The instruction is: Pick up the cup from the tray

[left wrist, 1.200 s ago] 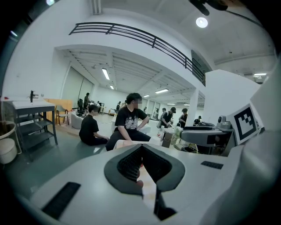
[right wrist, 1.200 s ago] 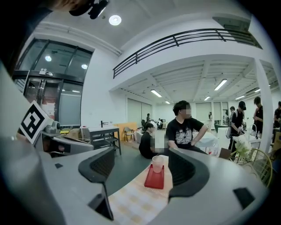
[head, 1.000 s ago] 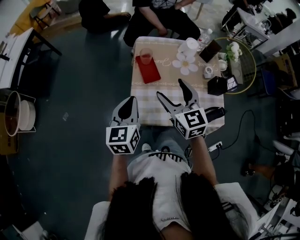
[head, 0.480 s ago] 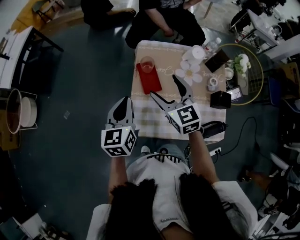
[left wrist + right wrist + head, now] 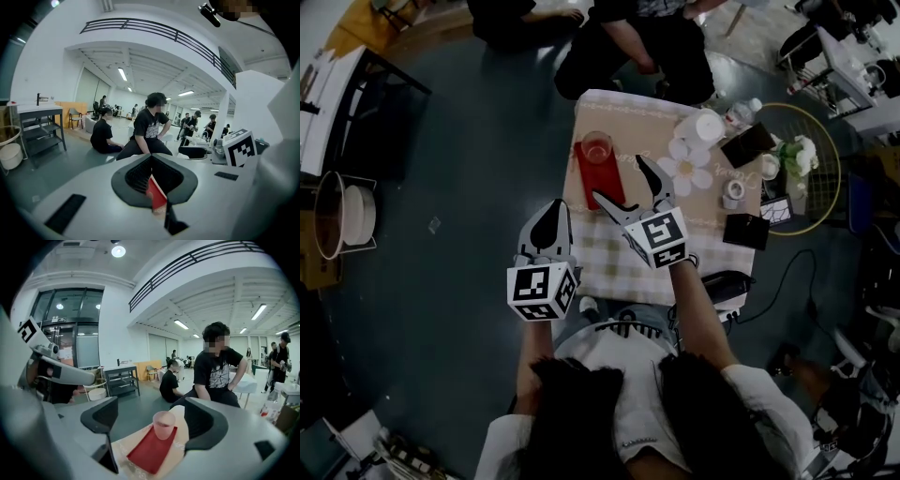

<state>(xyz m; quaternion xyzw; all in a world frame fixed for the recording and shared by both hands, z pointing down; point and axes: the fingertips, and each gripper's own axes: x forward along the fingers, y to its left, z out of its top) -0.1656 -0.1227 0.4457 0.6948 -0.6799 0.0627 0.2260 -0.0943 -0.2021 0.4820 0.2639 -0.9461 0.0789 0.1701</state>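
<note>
A translucent pink cup (image 5: 596, 148) stands upright at the far end of a red tray (image 5: 600, 176) on the checked table (image 5: 619, 253). My right gripper (image 5: 621, 180) hovers over the table just short of the tray; its jaws are opening wide and nothing is between them. In the right gripper view the cup (image 5: 164, 424) and tray (image 5: 151, 451) lie ahead, centred between the jaws of the right gripper (image 5: 153, 421). My left gripper (image 5: 550, 210) hangs shut off the table's near left edge. The left gripper (image 5: 152, 164) shows a sliver of the red tray (image 5: 156, 196) past its shut jaws.
A white flower-shaped mat (image 5: 687, 169), a white cup (image 5: 709, 127), a tape roll (image 5: 732, 190) and black boxes (image 5: 748, 231) fill the table's right side. A round wire side table (image 5: 821, 192) stands beyond. People (image 5: 628, 42) sit behind the table. A shelf with a bowl (image 5: 342, 214) is far left.
My right gripper has moved forward and left toward the tray, and its jaws have spread wider. The left gripper stays shut near the table's front edge.
</note>
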